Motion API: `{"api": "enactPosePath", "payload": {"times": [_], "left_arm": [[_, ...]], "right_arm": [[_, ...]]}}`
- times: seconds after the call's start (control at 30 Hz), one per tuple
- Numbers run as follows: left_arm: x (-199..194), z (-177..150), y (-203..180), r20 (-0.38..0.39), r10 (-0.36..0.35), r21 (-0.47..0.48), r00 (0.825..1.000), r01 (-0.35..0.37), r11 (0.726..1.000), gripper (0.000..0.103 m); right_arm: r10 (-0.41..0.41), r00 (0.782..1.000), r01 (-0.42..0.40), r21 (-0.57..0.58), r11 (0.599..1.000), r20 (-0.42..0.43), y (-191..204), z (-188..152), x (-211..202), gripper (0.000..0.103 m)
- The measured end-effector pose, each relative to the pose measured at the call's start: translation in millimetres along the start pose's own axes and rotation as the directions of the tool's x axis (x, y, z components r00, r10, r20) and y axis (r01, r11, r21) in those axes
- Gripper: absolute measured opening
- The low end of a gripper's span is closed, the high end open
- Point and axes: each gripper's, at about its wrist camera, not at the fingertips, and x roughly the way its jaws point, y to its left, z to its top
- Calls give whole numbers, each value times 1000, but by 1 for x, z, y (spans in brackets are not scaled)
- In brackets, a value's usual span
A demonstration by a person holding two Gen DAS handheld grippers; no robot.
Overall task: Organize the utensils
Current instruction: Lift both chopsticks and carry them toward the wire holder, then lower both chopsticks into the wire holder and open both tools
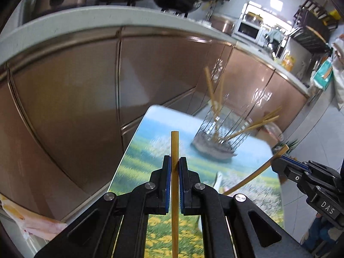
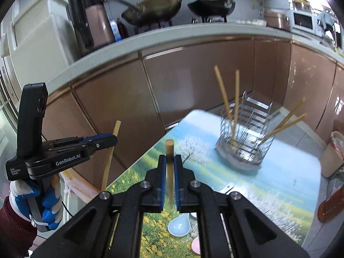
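Clamped, both pairs: left gripper [image 1: 175, 165] on one bamboo chopstick [image 1: 174, 146], right gripper [image 2: 169, 163] on another chopstick [image 2: 169, 150]. Pale, slim, upright. At two o'clock, wire holder [image 2: 243, 142] with four more, on table [image 2: 279, 182].

The chopsticks [image 2: 223, 94] are showing matt, pale bamboo. The utensil holder [image 2: 245, 135] at two o'clock is gleaming as shiny metal wire. The counter [image 2: 279, 185] is carrying a glossy printed landscape surface. The cabinet doors [image 1: 64, 99] are reflecting light, smooth copper-toned. The spoon [image 2: 179, 225] is looking like smooth glazed ceramic.
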Motion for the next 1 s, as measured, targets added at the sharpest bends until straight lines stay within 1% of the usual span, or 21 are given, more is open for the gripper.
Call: {"api": "enactPosePath", "payload": {"times": [0.23, 0.43, 0.53, 0.63, 0.7, 0.73, 0.8, 0.87, 0.9, 1.0], "left_arm": [[1, 34, -25, 64, -47, 4, 997, 47, 999, 6], [13, 83, -52, 146, -111, 2, 983, 112, 994, 6], [21, 110, -64, 196, -151, -14, 969, 156, 988, 6], [31, 141, -78, 259, -186, -26, 948, 199, 980, 6], [36, 154, -89, 295, -185, -17, 937, 198, 980, 6], [42, 163, -97, 320, -184, -8, 929, 196, 980, 6], [52, 171, -106, 344, -191, -1, 919, 204, 979, 6], [68, 176, -116, 392, -163, 3, 905, 177, 984, 6], [76, 176, -120, 422, -143, 1, 895, 158, 988, 6], [98, 176, -121, 472, -115, -27, 874, 145, 989, 6]], "right_arm": [[-32, 995, 33, -8, 999, 92, -16, 37, -33, 6], [-79, 984, 82, -14, 997, 158, -40, 77, -50, 6], [-104, 977, 108, -14, 994, 184, -54, 100, -52, 6], [-131, 968, 138, -15, 990, 216, -70, 122, -53, 6], [-153, 961, 159, -9, 987, 231, -83, 132, -52, 6], [-158, 959, 164, -4, 986, 236, -89, 135, -50, 6], [-169, 955, 172, 7, 985, 245, -102, 140, -46, 6], [-186, 950, 187, 22, 982, 250, -116, 141, -38, 6], [-196, 948, 195, 29, 980, 249, -123, 140, -33, 6], [-233, 942, 233, 31, 972, 240, -138, 133, -15, 6]]}}
